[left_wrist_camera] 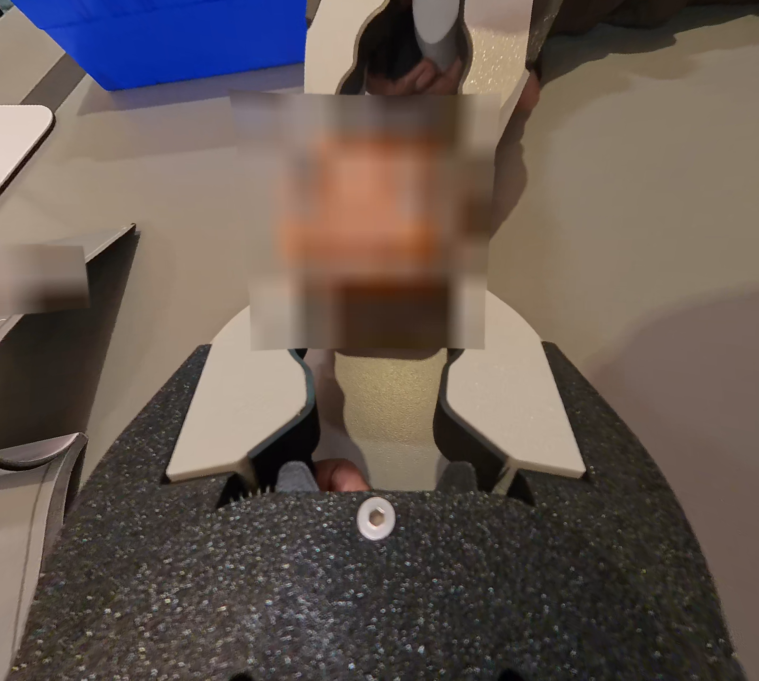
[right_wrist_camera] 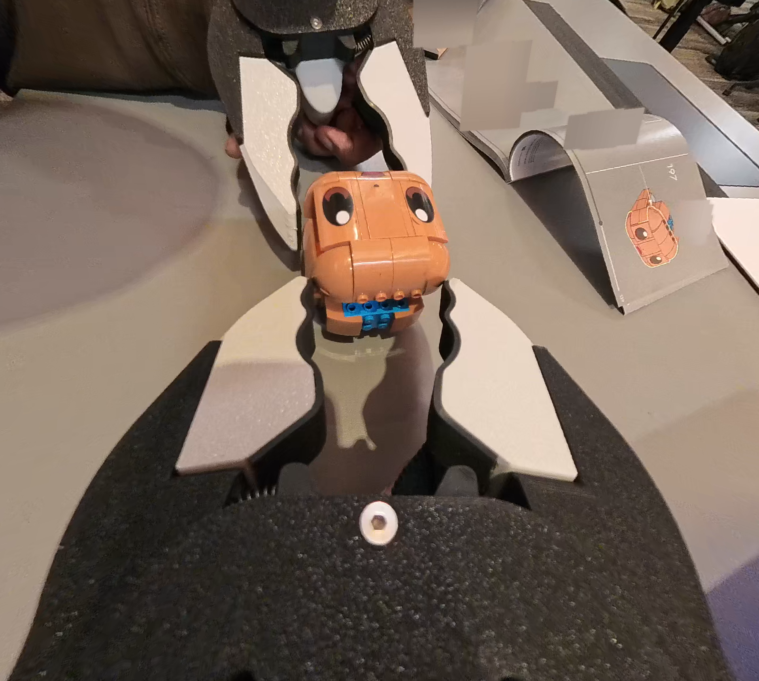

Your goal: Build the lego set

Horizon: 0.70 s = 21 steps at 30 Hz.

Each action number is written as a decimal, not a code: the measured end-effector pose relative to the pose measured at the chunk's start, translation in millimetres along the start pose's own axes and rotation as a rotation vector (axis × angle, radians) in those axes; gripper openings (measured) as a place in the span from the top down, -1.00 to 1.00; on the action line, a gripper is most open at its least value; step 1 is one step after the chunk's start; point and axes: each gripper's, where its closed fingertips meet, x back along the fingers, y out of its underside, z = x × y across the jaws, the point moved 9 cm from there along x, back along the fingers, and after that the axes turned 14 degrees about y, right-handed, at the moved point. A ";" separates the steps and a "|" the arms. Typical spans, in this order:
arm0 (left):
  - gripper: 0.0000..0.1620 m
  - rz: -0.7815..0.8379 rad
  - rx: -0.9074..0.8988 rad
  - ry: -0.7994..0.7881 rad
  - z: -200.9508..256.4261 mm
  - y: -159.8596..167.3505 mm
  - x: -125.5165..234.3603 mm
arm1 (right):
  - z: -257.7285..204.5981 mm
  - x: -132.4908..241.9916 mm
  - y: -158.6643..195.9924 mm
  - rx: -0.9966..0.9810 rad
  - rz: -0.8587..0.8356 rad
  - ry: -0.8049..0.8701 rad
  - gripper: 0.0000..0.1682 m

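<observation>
Glossy rounded orange lego head (right_wrist_camera: 373, 238), studded blue underside, matte table (right_wrist_camera: 123, 312)

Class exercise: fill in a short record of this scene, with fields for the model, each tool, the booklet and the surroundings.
Model: orange lego head with two eyes, blue bricks at its near end
Right tool: fingers against both sides of the head's near end, apparently gripping it
Left tool: opposite, fingers flanking the head's far end; contact unclear
Booklet: open on the grey table, page picturing a similar orange head
Bin: blue, on the table, seen in the left wrist view
</observation>
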 end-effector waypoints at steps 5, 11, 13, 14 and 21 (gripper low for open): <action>0.14 0.017 -0.006 -0.010 -0.6 -0.4 1.4 | -3.2 -0.7 0.3 0.031 -0.008 0.002 0.31; 0.14 0.034 -0.011 0.008 -0.3 -0.7 6.3 | -2.6 -1.0 0.5 0.025 -0.012 0.002 0.31; 0.14 0.058 -0.009 0.009 -0.8 -2.6 9.8 | -2.3 -1.2 0.6 0.022 -0.015 0.004 0.31; 0.14 0.071 -0.006 0.009 -1.0 -3.3 11.1 | -2.2 -1.3 0.6 0.021 -0.016 0.005 0.31; 0.17 0.085 -0.027 0.012 -1.1 -1.5 9.8 | -0.8 -3.3 0.2 0.011 -0.022 0.013 0.30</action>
